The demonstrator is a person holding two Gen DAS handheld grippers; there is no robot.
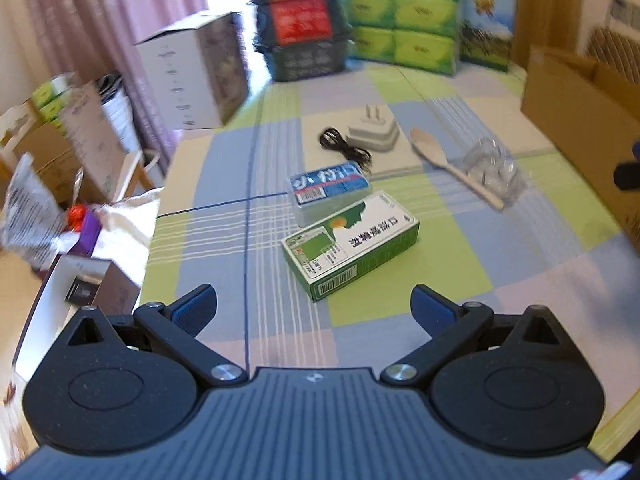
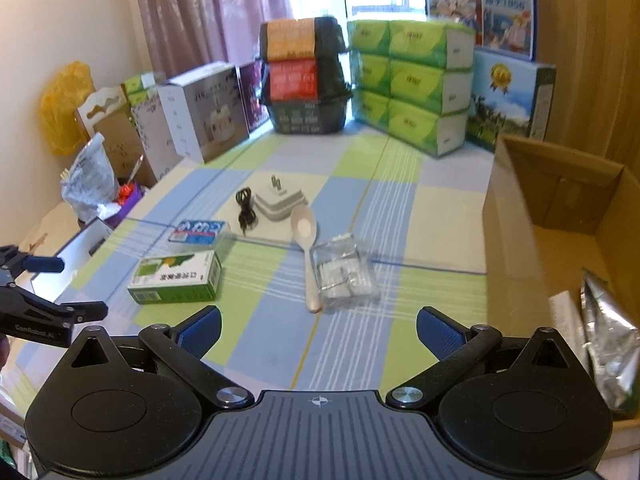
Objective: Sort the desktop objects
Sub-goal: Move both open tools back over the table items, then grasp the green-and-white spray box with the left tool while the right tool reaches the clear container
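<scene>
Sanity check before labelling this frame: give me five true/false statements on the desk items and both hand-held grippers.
1. Both hand-held grippers, left and right, are open and hold nothing. True.
2. The spoon lies inside the cardboard box. False: it lies on the tablecloth, beside the clear container.
3. The green box lies flat on the tablecloth. True.
4. The black cable is plugged into the white charger. False: it lies coiled beside the charger.
5. The cardboard box is empty. False: a silver pouch lies inside.
</scene>
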